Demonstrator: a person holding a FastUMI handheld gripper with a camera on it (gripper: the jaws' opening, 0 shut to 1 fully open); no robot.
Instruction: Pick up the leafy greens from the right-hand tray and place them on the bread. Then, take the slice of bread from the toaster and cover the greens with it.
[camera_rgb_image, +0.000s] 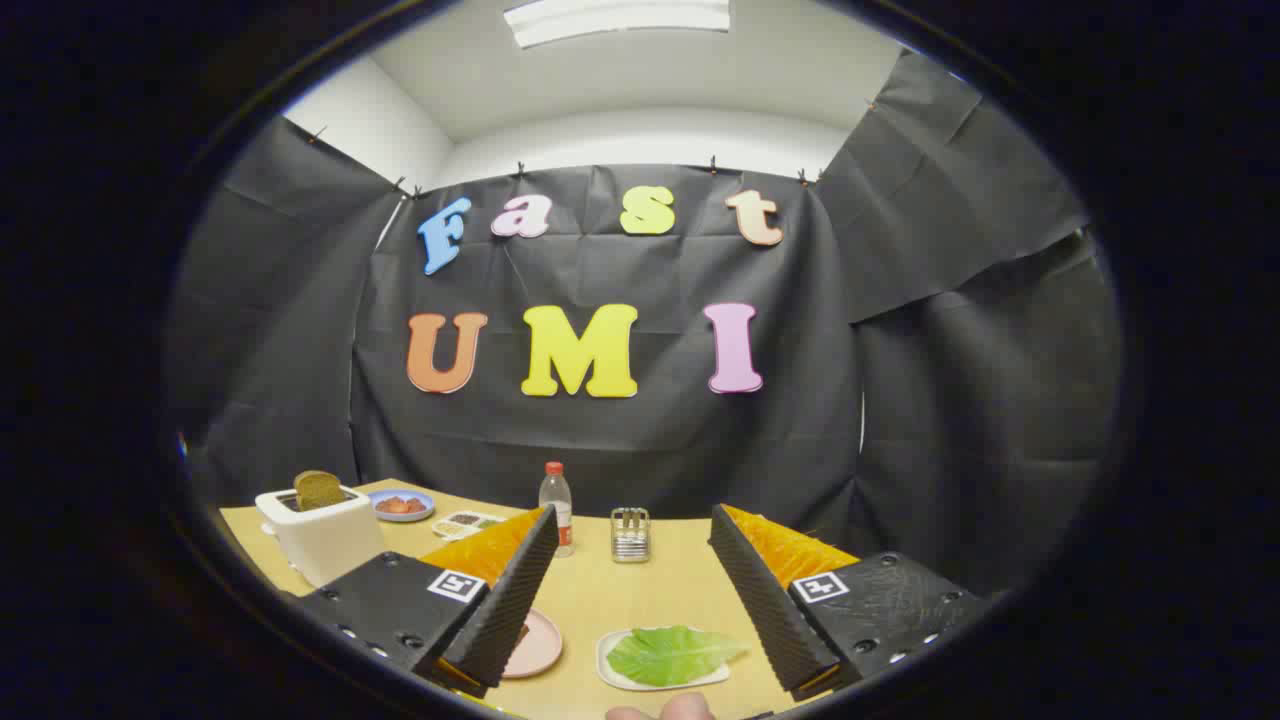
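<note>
Green and flat, the lettuce leaf (668, 654) lies on a white tray (612, 668) between the fingers, low and just short of their tips. The gripper (632, 545) hangs wide open, holding nothing. Nothing looks done yet: the leaf is unlifted, and the bread slice (319, 489) stands in the toaster (320, 535) beyond the left finger. A pink plate (540, 645) sits partly hidden by that finger. The leaf's long axis runs across the gap, its narrower end toward the right finger.
</note>
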